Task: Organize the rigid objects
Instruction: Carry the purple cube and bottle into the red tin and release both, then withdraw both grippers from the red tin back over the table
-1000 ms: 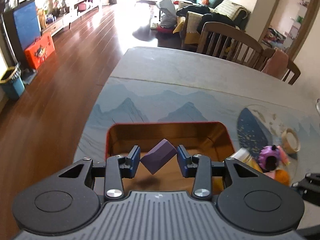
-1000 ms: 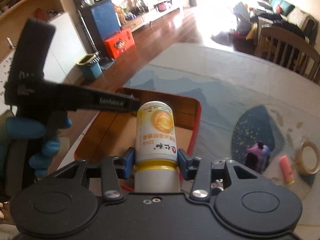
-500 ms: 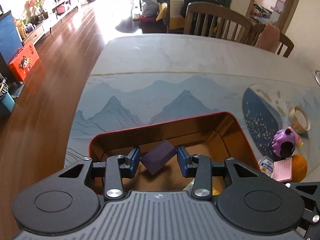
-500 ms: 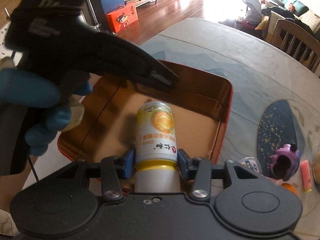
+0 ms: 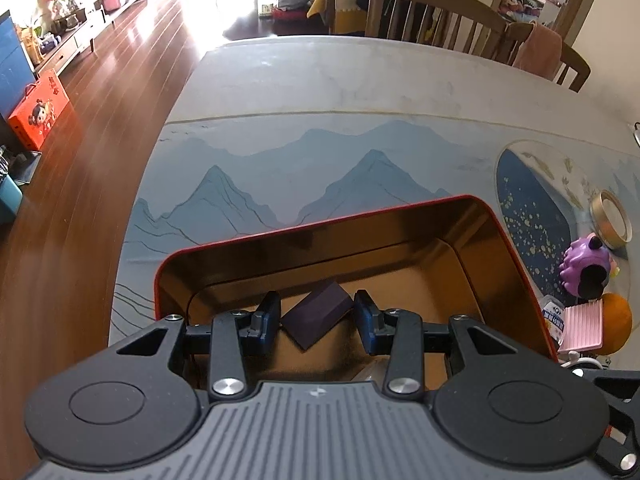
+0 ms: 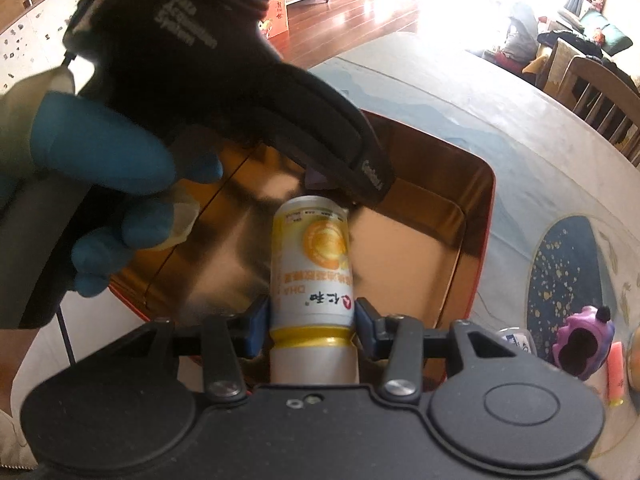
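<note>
Item: red tin tray (image 5: 516, 264), gold-lined, on the table (image 5: 320, 80).
Left tool (image 5: 316, 316) pinches a purple block (image 5: 318, 314) tilted over the tray's 6 o'clock edge, for dropping.
Right tool (image 6: 312, 322) clamps a yellow supplement bottle (image 6: 310, 264) above the interior, ready to set down.

Home, dining chair (image 5: 436, 12), wooden floor (image 5: 100, 120)
</note>
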A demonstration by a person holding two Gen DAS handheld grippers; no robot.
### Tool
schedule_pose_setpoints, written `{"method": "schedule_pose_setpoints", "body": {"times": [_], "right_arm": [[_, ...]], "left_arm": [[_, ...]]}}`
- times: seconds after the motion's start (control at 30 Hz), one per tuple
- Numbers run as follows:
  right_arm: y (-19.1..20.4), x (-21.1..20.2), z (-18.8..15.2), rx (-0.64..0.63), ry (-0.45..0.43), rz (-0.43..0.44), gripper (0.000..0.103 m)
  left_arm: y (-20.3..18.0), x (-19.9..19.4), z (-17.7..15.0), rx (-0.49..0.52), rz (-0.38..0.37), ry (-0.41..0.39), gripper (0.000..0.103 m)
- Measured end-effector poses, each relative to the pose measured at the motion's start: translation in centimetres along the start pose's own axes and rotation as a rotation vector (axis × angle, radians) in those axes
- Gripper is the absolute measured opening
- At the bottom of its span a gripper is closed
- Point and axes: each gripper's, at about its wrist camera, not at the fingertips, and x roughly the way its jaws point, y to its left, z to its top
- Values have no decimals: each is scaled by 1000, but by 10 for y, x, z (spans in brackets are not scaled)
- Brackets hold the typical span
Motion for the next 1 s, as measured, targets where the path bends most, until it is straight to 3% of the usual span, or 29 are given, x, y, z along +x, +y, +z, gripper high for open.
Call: {"method": "schedule_pose_setpoints", "body": {"times": [0.33, 0.43, 0.5, 0.77, 1.0], "right_arm": [[0, -24, -6, 42, -50, 14, 50], [-2, -33, -9, 64, -63, 16, 50], [-3, -39, -11, 77, -75, 16, 50], [-9, -66, -16, 138, -139, 5, 59], [-15, -97, -25, 198, -204, -13, 64]], "left_arm": [[-4, -3, -3, 6, 2, -2, 41], [-6, -9, -6, 14, 0, -18, 48], [-7, -14, -8, 11, 6, -33, 61], [-7, -46, -16, -12, -29, -97, 63], [-10, -79, -23, -30, -40, -158, 70]]}}
